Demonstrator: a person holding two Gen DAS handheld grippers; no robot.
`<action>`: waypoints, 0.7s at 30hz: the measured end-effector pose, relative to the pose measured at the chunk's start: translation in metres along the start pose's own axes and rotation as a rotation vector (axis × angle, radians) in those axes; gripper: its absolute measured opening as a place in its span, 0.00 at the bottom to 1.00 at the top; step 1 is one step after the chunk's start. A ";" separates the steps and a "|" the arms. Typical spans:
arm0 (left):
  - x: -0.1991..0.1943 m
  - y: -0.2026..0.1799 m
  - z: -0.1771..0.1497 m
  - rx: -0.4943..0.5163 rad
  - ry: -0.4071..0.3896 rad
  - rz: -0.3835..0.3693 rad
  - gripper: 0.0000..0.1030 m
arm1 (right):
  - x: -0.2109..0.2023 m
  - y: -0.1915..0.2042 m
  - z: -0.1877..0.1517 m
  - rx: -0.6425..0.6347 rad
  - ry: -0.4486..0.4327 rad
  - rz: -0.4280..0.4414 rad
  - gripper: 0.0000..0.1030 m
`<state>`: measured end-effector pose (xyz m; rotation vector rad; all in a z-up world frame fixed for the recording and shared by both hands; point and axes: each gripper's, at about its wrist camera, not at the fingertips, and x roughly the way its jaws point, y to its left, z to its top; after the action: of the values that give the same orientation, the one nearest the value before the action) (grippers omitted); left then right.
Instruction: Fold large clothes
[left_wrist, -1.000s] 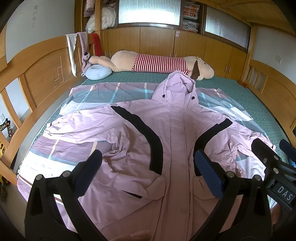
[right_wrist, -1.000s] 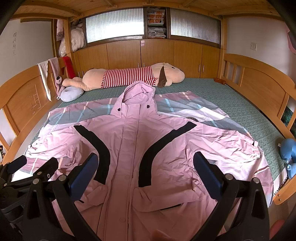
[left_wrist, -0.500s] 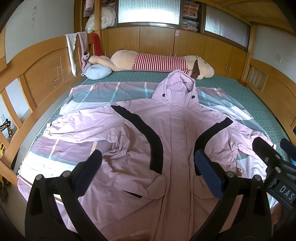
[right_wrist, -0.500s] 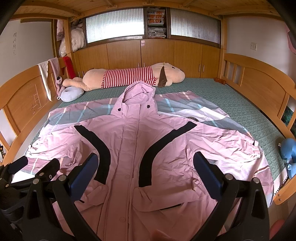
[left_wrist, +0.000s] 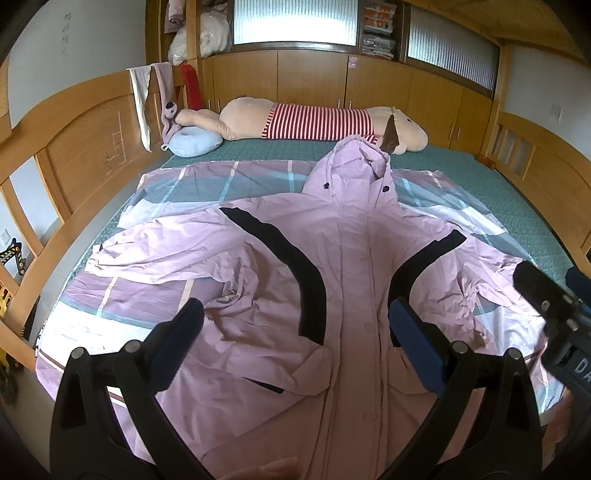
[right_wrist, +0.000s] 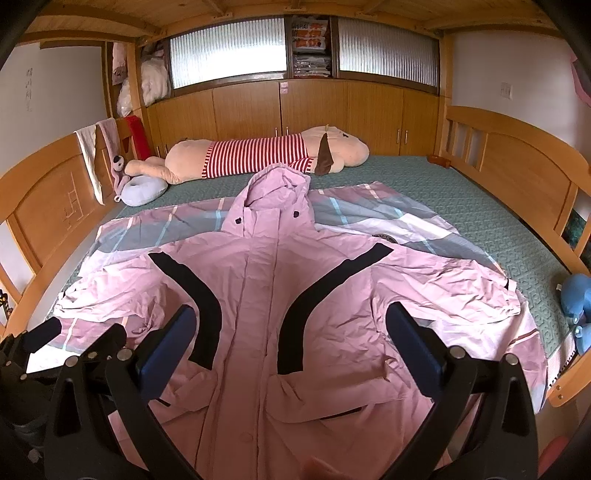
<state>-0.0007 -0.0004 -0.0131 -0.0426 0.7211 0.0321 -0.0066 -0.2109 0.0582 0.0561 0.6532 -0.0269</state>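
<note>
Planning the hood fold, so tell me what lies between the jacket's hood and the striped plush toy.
Nothing. In the right wrist view, the hood tip reaches the plush toy; no bare mattress shows between.

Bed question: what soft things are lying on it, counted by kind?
Pink jacket: 1
Plaid sheet: 1
Striped plush toy: 1
Lavender neck pillow: 1
Blue plush toy, at the right edge: 1
Total: 5

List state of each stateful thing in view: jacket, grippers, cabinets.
pink jacket: spread flat on the bed, front up, buttoned shut, sleeves out, unfolded
hood: lying flat, pointing at the plush toy
left gripper: open, holding nothing, above the jacket
right gripper: open, holding nothing, above the jacket
cabinet doors: shut
</note>
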 end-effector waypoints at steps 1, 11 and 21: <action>0.000 0.000 -0.002 0.000 0.000 -0.001 0.98 | 0.000 0.000 0.000 0.000 0.001 0.000 0.99; 0.000 0.001 -0.005 0.014 0.009 -0.007 0.98 | -0.004 -0.008 0.001 0.018 -0.002 -0.005 0.99; 0.001 0.000 -0.002 0.011 0.013 -0.001 0.98 | 0.004 -0.007 0.007 0.009 0.020 -0.001 0.99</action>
<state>-0.0015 -0.0004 -0.0152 -0.0326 0.7345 0.0268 0.0008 -0.2188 0.0609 0.0654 0.6729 -0.0300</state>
